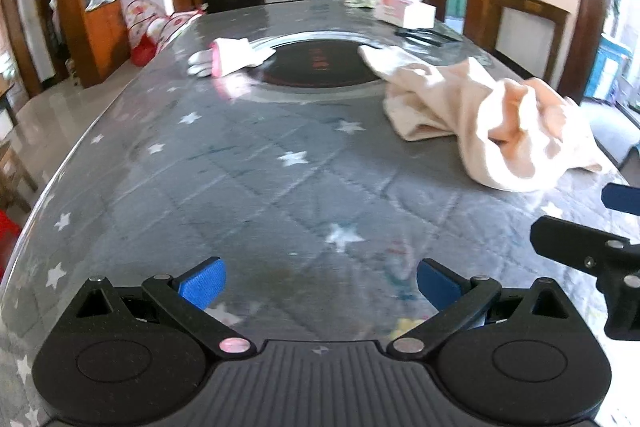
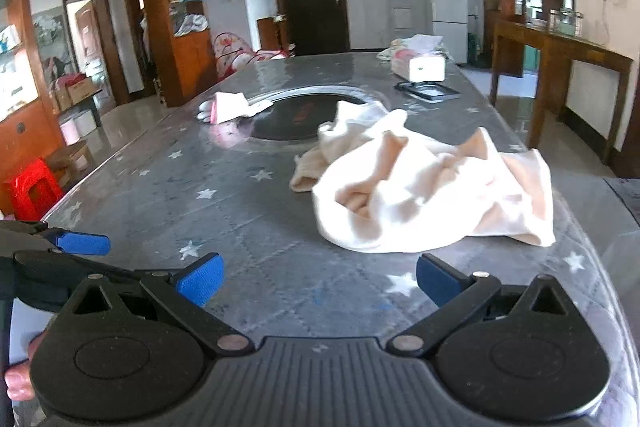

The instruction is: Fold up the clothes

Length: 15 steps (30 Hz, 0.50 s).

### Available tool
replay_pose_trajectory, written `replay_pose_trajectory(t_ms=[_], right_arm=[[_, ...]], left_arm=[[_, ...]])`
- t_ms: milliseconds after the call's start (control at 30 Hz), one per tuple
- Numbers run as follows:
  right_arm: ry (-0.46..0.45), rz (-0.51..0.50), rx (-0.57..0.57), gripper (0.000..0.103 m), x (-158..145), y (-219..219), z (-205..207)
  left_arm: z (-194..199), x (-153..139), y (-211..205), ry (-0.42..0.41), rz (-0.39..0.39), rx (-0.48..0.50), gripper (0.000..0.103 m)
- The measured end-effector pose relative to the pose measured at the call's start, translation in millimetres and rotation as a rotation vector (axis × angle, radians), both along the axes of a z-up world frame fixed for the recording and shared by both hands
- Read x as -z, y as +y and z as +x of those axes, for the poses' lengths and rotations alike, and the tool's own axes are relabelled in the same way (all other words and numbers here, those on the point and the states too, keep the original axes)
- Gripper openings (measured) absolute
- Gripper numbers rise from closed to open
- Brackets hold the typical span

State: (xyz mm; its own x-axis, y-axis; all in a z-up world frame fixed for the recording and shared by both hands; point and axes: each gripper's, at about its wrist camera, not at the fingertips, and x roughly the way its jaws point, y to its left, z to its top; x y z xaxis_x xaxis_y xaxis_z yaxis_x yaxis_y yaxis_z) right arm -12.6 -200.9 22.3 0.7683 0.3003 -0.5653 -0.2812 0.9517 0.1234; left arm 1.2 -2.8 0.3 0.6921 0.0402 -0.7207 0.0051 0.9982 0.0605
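**Garment lying crumpled on the bench, both claws hanging apart above it**

Garment [image 2: 432,187] is sitting in a loose, rumpled heap on the far right part of the bench [image 2: 248,227], one end reaching onto the dark round inset [image 2: 296,119] in the middle. It is a soft cream-peach cloth, thick-looking, bunching into rounded folds and peaks; which kind of clothing it is, you cannot tell from here.

You are holding the left claw [image 1: 320,285] low over the near bench, pointing forward, its blue-padded fingers [image 1: 202,285] standing wide apart and gripping nothing. You are holding the right claw [image 2: 320,281] just beside it, likewise level, its blue fingers [image 2: 200,283] spread and empty, with the garment's near edge lying just ahead of them. Each claw is showing at the edge of the other's view. Part of your hand [image 2: 18,375] is peeking in at the lower left of the right wrist view.

The bench is wearing a grey quilted cover with white stars under a glossy, reflective sheet. A small white and pink cloth item [image 1: 228,57] is lying at the inset's left rim, and a white tissue box [image 1: 404,11] is standing further back.
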Motion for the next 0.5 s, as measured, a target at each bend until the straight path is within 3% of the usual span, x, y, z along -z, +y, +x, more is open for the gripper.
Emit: replay_pose_trajectory(t_ms=[300, 500], right_arm=[[-0.009, 0.037, 0.047, 0.103, -3.4, -28.7, -17.1], [-0.013, 0.047, 0.105, 0.103, 0.7, -34.5, -31.2]], left_arm=[[5.4, -2.5, -27.5, -0.009, 0.002, -0.008, 0.103], [-15.3, -12.1, -40.8, -0.033, -0.015, 0.067, 0.103]])
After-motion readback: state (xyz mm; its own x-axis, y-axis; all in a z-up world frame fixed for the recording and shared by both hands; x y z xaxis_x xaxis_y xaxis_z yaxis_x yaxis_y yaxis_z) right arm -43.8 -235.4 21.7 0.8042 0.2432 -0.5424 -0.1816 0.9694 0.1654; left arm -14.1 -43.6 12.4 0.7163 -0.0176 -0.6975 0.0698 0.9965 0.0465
